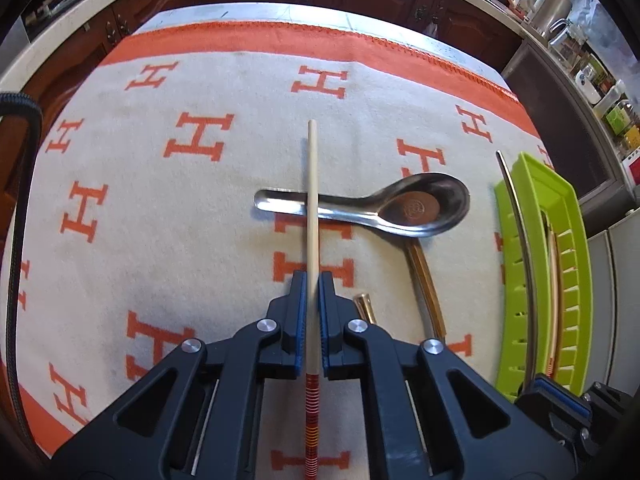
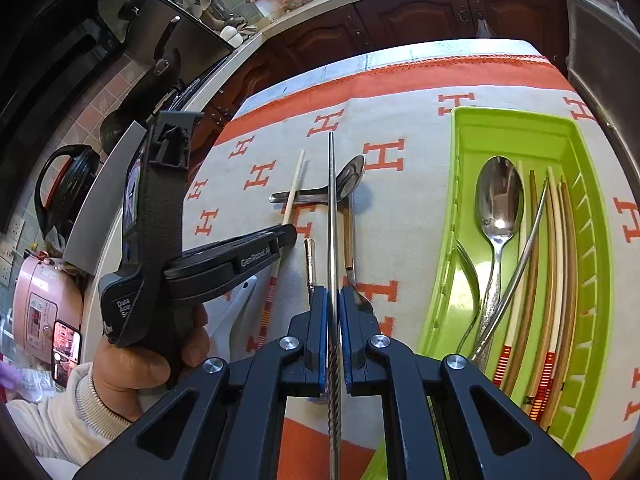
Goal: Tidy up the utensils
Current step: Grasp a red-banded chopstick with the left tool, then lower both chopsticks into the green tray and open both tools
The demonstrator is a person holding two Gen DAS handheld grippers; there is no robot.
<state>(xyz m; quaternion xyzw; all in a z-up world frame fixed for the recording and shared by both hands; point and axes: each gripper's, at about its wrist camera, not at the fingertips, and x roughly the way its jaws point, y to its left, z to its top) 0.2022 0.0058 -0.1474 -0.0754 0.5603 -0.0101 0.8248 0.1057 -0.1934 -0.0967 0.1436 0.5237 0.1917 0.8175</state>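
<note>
A pale wooden chopstick (image 1: 312, 216) with a red-banded end runs straight up the middle of the left wrist view, clamped between the blue pads of the left gripper (image 1: 313, 284), whose jaws are drawn in tight on it. Its far half lies across the handle of a steel soup spoon (image 1: 372, 208) resting on the cream and orange cloth (image 1: 160, 216) at frame centre.

In the right wrist view, the right gripper (image 2: 332, 300) has its jaws pressed narrow on a metal chopstick (image 2: 331, 208) that points up the frame, with a twisted grip at its low end.

To the right sits the green tray (image 2: 516, 120), holding a large spoon (image 2: 498, 216) and several more chopsticks side by side. At lower left, a hand (image 2: 132, 364) in a cream sleeve grips the other tool.
</note>
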